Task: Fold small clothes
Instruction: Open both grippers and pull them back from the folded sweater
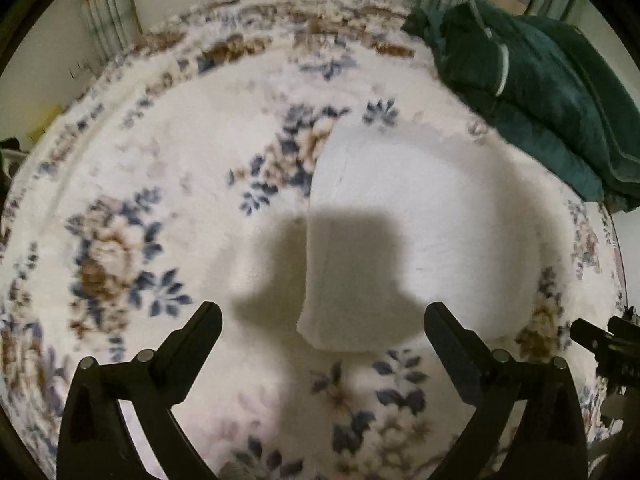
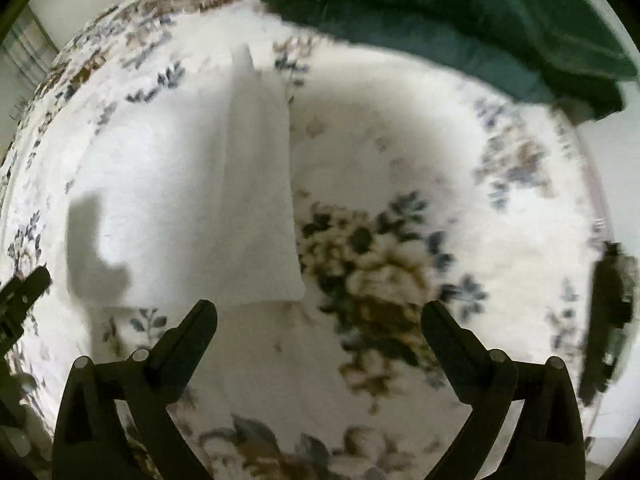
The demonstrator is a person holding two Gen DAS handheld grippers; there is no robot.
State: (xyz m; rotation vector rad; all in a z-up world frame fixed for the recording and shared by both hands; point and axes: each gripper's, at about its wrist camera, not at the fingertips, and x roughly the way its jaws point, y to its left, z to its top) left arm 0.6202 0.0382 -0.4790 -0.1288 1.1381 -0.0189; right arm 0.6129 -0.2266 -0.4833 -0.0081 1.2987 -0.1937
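A fleecy floral blanket [image 1: 120,248], cream with blue and brown flower sprays, covers the whole work surface; pale walls and striped curtains [image 1: 106,4] stand behind its far edge. On the blanket lies a folded white garment [image 1: 420,232], a long, flat, smooth-edged shape. In the left wrist view its long axis runs from a near squared end toward the far edge of the blanket, and its straight left fold line leans slightly right as it recedes. In the right wrist view the same garment [image 2: 224,200] tapers to a narrow far tip. Beyond the garment, at the blanket's far right corner, sits a heap of dark green clothing [image 1: 536,92] with a thin pale stripe. The left gripper [image 1: 323,316] hovers above the garment's near end, fingers spread wide and holding nothing. The right gripper [image 2: 319,314] hangs just right of the garment's near corner, fingers likewise wide apart and empty.
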